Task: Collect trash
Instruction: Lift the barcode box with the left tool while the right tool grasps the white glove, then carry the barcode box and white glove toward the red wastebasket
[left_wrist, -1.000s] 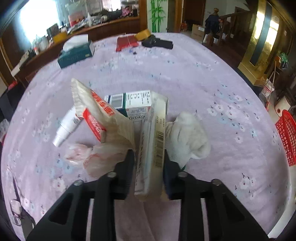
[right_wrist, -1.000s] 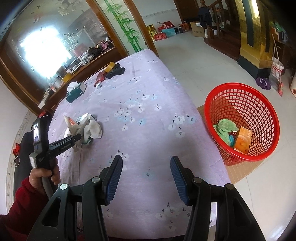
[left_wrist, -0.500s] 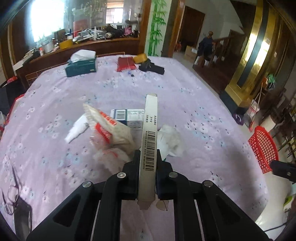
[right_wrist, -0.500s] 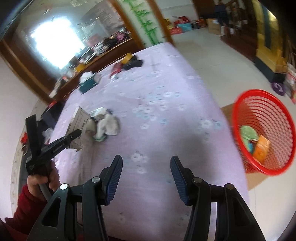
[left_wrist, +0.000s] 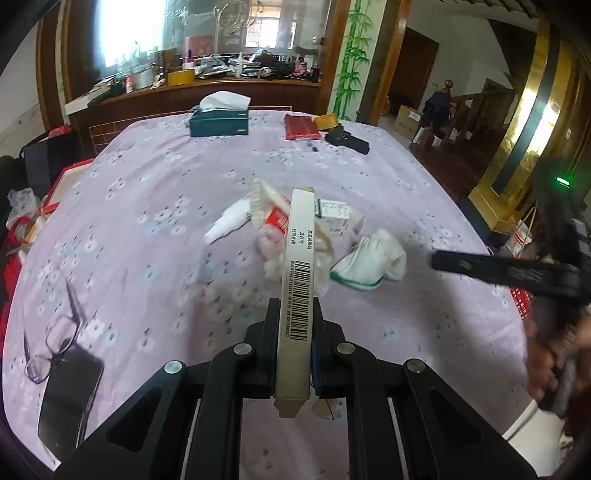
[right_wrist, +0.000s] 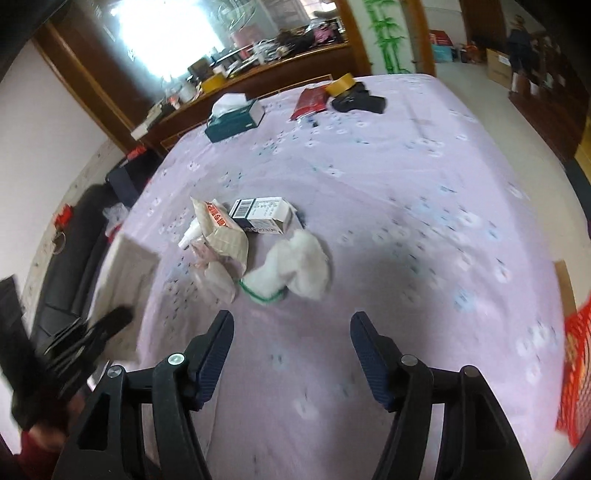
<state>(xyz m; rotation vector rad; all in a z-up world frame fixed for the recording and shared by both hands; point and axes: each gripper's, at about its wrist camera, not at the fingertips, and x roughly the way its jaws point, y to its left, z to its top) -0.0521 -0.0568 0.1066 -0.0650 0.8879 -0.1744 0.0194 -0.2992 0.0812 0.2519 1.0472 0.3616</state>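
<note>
My left gripper is shut on a flat cream carton with a barcode, held edge-up above the lilac tablecloth; it also shows blurred in the right wrist view. The trash pile lies beyond: a white bottle, a torn red-and-white paper bag, a small medicine box, crumpled tissue and a white cloth with green trim. My right gripper is open and empty, just short of the white cloth. The red basket shows at the right edge.
Glasses and a black phone lie at the near left. At the far end stand a green tissue box, a red pouch, a tape roll and a black object.
My left gripper has lifted the carton up and back from the pile. My right gripper has swung from the basket side toward the pile and now faces the white cloth.
</note>
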